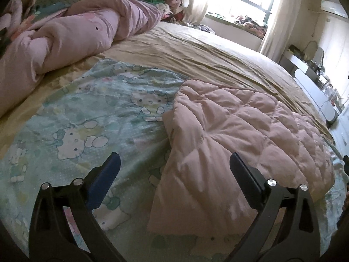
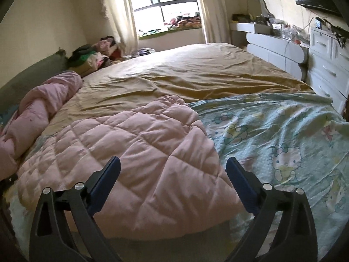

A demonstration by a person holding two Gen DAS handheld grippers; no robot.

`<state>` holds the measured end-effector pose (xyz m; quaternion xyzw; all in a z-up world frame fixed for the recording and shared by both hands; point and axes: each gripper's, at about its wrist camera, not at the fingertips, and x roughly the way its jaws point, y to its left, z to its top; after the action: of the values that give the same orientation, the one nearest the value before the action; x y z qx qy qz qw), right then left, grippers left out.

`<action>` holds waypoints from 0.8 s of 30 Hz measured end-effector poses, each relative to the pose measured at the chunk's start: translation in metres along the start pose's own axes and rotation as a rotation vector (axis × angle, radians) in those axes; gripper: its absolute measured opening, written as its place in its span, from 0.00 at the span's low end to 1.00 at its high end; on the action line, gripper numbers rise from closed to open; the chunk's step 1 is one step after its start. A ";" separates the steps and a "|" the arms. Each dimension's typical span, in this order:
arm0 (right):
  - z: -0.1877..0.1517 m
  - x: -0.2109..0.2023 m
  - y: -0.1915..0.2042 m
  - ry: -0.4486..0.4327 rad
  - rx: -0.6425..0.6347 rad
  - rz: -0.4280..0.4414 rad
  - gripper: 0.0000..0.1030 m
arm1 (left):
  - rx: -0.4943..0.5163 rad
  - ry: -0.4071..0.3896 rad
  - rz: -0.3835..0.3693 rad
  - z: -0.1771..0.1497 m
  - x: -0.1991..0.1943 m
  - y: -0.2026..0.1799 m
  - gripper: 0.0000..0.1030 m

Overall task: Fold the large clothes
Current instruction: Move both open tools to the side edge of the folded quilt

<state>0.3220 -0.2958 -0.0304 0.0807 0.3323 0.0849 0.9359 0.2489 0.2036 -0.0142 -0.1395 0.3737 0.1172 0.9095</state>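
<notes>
A: Your left gripper (image 1: pixel 174 159) is showing black curved arms, each carrying two round silver screw heads, with dark blue pads lining the fingers (image 1: pixel 106 181).

B: Your right gripper (image 2: pixel 173 162) is looking identical: black frame, silver screws, blue pads.

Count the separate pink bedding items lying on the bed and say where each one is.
2. A pink quilted blanket lies folded on the cartoon-print sheet nearest the camera. A rolled pink duvet lies along the headboard side. More may be hidden among the far piles.
</notes>
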 end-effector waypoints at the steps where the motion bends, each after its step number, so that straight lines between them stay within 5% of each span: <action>1: -0.001 -0.004 0.000 -0.001 -0.003 0.008 0.94 | -0.001 -0.009 0.000 -0.002 -0.005 0.000 0.91; 13: -0.022 -0.025 -0.016 0.018 0.021 0.038 0.94 | 0.036 -0.038 0.029 -0.024 -0.034 -0.001 0.91; 24: -0.045 -0.018 -0.032 0.077 0.062 0.046 0.94 | 0.052 0.032 0.054 -0.050 -0.031 0.003 0.91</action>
<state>0.2832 -0.3265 -0.0602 0.1140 0.3686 0.0992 0.9172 0.1940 0.1861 -0.0266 -0.1075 0.3946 0.1300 0.9032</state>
